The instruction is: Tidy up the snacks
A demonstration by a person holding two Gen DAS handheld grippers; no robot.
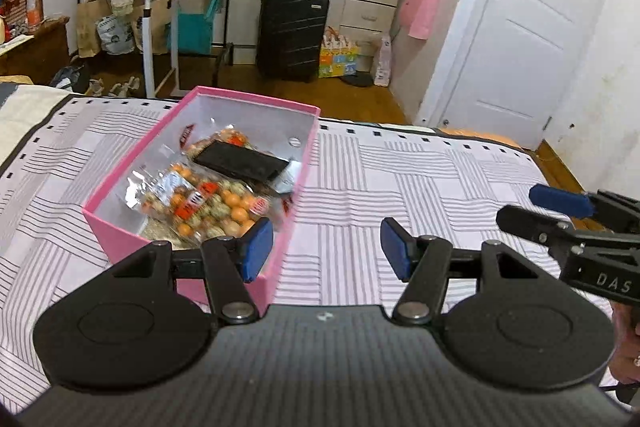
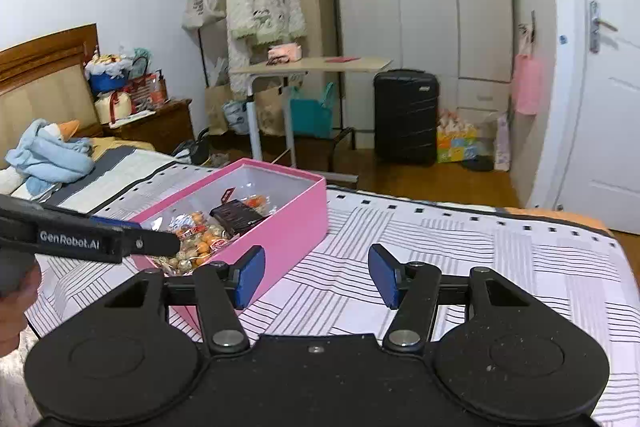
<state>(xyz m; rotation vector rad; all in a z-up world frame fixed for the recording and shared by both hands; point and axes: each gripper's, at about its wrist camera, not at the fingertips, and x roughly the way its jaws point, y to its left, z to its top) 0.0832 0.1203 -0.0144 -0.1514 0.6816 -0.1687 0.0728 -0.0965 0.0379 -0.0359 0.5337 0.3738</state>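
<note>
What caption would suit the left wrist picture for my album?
Empty left gripper open above the striped bedsheet, beside a pink box holding snack packets.

Pink box (image 1: 120, 227) — striped sheet (image 1: 440, 187).

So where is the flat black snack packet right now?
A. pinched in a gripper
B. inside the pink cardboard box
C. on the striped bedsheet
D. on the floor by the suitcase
B: the flat black snack packet lies inside the open pink cardboard box, on top of clear bags of orange and green round snacks, and neither gripper holds anything.
</note>
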